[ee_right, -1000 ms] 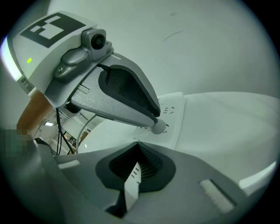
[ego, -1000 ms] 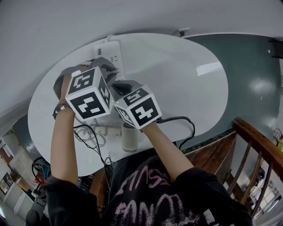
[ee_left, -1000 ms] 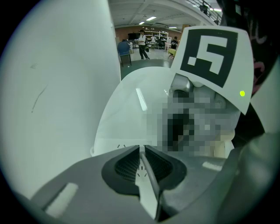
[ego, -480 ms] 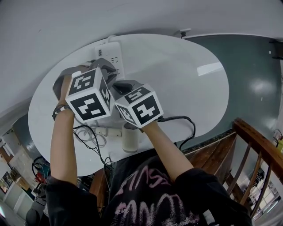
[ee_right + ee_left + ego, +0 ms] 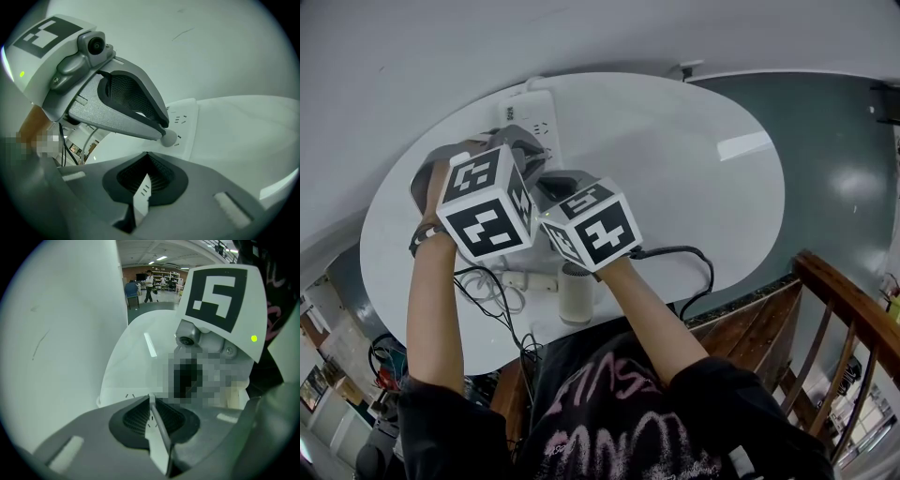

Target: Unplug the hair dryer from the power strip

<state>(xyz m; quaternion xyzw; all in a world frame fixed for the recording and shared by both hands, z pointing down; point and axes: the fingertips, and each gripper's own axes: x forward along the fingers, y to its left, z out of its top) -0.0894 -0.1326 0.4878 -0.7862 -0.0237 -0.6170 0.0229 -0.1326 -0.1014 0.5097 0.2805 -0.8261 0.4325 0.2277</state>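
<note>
power strip (image 5: 185,123) lies flat on the white surface (image 5: 243,136) just ahead of the fingers (image 5: 122,124), long axis running away from them, nearer the left gripper (image 5: 151,399) than the right gripper (image 5: 146,157), both closed and empty.

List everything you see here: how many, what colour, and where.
table: one, white, oval, centre
power strip: one, white, far left part of the table
hair dryer: one, white, at the table's near edge
cords: several, black and white, near edge around the dryer
railing: one, brown wood, lower right
left gripper: one, grey with marker cube, jaws shut and empty, by the strip
right gripper: one, same colours, jaws shut and empty, beside the left
</note>
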